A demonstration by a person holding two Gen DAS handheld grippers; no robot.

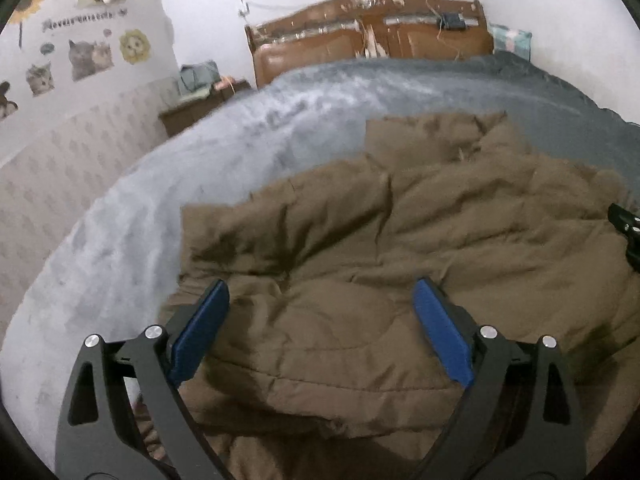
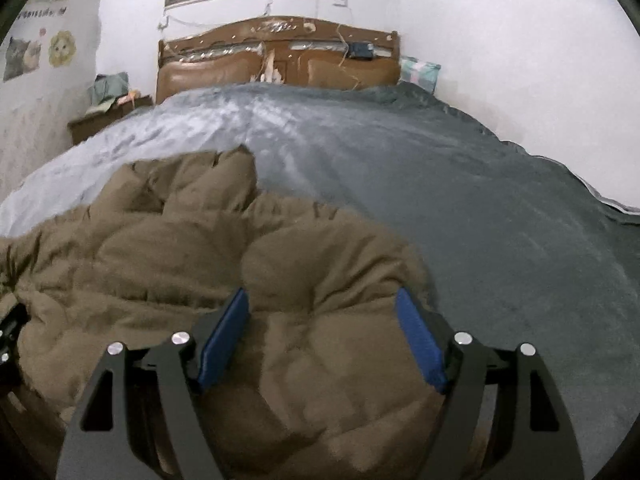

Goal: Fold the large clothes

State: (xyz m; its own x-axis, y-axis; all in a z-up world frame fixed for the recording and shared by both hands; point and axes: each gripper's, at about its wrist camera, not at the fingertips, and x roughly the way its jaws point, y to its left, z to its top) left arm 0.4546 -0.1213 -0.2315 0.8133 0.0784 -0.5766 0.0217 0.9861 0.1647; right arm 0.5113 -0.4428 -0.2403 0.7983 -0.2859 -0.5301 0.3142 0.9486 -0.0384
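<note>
left gripper [image 1: 322, 294], right gripper [image 2: 322, 300], angled down, agape over jacket [image 1: 400, 240]

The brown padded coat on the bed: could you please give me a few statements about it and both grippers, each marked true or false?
1. The brown padded coat lies on a grey blanket. True.
2. The left gripper is clamped shut on a sleeve. False: its blue pads stand wide apart, pressing nothing.
3. The right gripper is open over the coat. True.
4. The coat is neatly folded into a flat square. False: it lies crumpled and puffy.
5. A wooden headboard stands at the far end of the bed. True.
</note>
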